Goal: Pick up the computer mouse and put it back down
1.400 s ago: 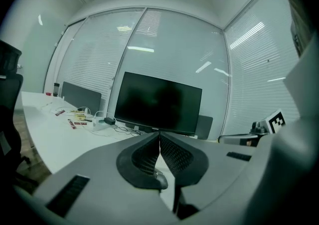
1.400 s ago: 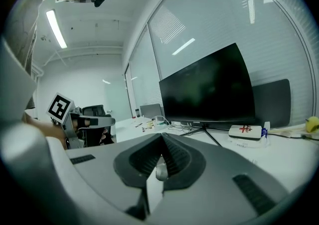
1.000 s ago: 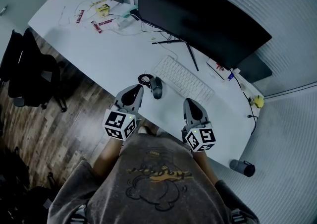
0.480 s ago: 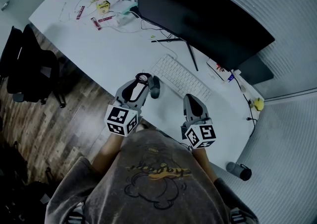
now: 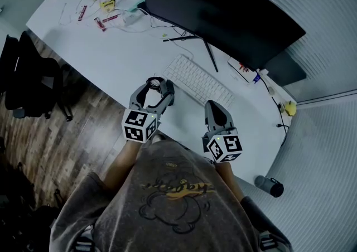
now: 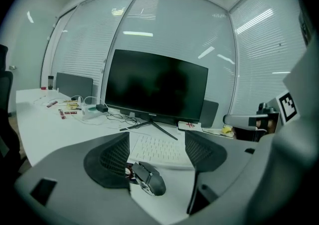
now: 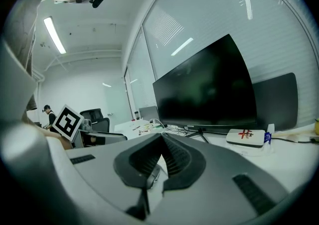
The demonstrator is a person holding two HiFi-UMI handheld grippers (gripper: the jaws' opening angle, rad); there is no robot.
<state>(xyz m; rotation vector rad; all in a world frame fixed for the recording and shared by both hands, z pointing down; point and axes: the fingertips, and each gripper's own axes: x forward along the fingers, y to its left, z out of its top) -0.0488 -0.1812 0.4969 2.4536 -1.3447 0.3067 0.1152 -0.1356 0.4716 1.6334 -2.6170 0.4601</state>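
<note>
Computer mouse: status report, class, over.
Left gripper just opening, fingers either side of computer mouse, not gripping. Right gripper shut. Mouse on desk, keyboard just beyond.

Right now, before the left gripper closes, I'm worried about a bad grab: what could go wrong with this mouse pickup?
The left gripper has just been opening, and the mouse lies between its jaws, not yet gripped.
1. The mouse sits nearer one pad and at an angle, so closing may shove or twist it.
2. The coiled cable lies against the mouse by that pad; it could get pinched, or tug on lifting.
</note>
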